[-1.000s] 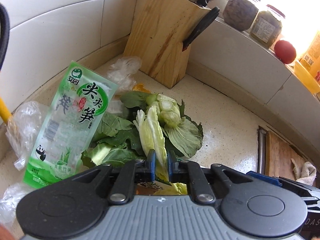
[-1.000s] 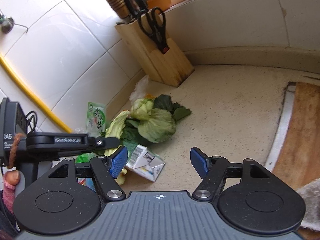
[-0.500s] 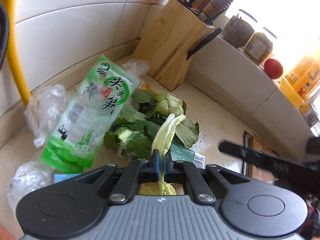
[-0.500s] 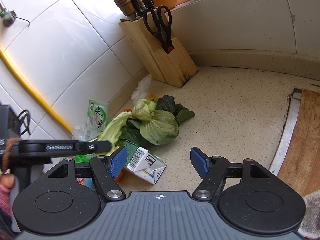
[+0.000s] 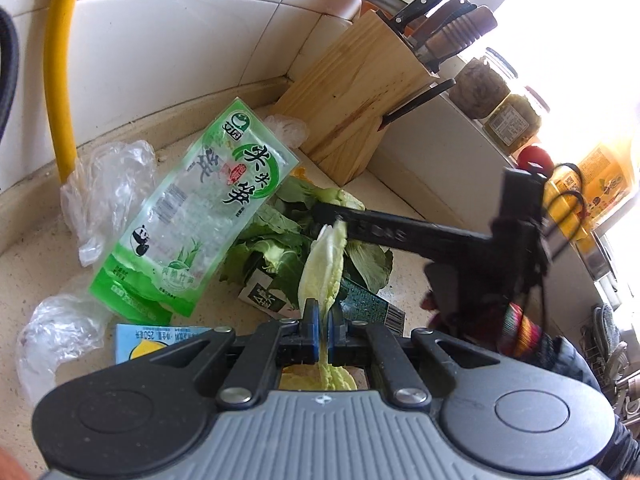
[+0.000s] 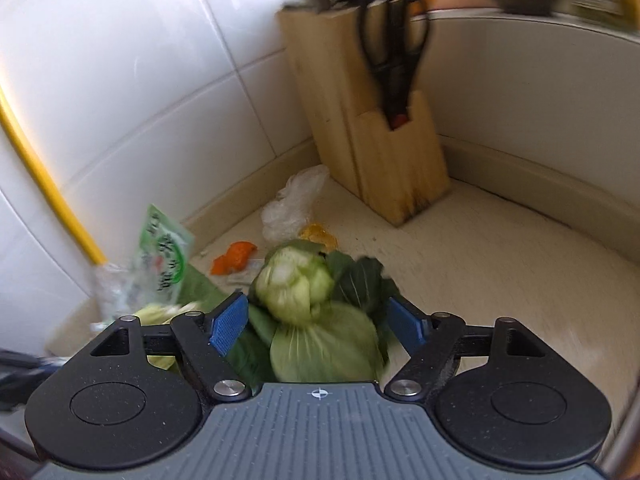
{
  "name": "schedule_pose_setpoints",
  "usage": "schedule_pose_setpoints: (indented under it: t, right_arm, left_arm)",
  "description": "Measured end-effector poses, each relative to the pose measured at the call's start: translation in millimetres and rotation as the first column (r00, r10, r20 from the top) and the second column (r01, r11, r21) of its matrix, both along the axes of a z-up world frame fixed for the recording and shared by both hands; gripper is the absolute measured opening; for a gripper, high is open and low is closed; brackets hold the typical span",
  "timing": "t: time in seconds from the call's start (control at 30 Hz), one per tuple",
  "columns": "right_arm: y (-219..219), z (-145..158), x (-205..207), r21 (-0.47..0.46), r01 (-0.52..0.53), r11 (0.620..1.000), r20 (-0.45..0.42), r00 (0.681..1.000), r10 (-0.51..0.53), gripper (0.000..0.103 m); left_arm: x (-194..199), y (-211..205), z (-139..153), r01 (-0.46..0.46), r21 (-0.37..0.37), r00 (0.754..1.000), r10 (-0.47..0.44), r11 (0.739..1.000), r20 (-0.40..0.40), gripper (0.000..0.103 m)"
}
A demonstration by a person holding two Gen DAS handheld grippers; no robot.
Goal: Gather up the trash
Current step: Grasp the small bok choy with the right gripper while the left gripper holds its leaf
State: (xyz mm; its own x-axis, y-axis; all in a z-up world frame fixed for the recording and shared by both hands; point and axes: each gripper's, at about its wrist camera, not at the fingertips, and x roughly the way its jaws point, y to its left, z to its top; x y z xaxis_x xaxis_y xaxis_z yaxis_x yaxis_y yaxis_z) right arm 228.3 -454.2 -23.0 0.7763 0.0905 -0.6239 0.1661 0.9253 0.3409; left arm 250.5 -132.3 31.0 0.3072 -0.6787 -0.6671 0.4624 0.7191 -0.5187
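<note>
My left gripper [image 5: 322, 320] is shut on a pale yellow-green cabbage leaf [image 5: 325, 260] that hangs above the counter. Beyond it lies a pile of dark green leaves [image 5: 276, 248], with a green plastic packet [image 5: 200, 208] leaning on its left side. A dark carton [image 5: 362, 300] sits under the leaves. My right gripper [image 6: 316, 324] reaches over that pile with its jaws opening wide. A pale bok choy stump [image 6: 294, 286] and a broad leaf [image 6: 324, 348] lie between the blue pads [image 6: 230, 322], which do not press on them. One right finger [image 5: 400, 234] crosses the left wrist view.
A wooden knife block [image 6: 372, 132] with black scissors [image 6: 394, 52] stands in the tiled corner. Crumpled clear bags [image 5: 108, 192] and a blue-and-yellow carton [image 5: 148, 340] lie to the left, orange peel [image 6: 234, 258] near the wall. Jars [image 5: 484, 88] line the ledge. A yellow pipe [image 5: 60, 80] runs down the wall.
My right gripper has swept forward over the greens and now straddles the bok choy; its finger has entered the left wrist view. My left gripper has drawn the cabbage leaf back from the pile.
</note>
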Motion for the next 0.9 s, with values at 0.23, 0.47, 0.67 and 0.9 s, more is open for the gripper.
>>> schedule_pose_setpoints:
  t: [0.23, 0.47, 0.67, 0.9]
  right_arm:
    - [17.0, -13.4, 45.0, -0.083, -0.058, 0.995, -0.046, 0.997, 0.054, 0.079]
    - [13.4, -14.6, 43.0, -0.017, -0.039, 0.999, -0.077, 0.996, 0.037, 0.068]
    - [-4.4, -3.5, 9.9, 0.1, 0.008, 0.995, -0.061, 0.998, -0.002, 0.063]
    - [-26.9, 19.8, -47.9, 0.199, 0.087, 0.976, 0.006, 0.996, -0.09, 0.063]
  left_arm:
    - [1.4, -0.5, -0.9, -0.005, -0.007, 1.0, 0.005, 1.0, -0.014, 0.002]
    - [-5.3, -1.1, 3.7, 0.004, -0.029, 1.0, -0.004, 1.0, -0.009, 0.002]
    - [-12.2, -1.6, 10.7, 0.031, -0.05, 1.0, -0.031, 0.998, 0.0, 0.002]
    - [-26.5, -2.2, 21.2, 0.061, -0.061, 0.998, -0.06, 0.996, 0.02, 0.002]
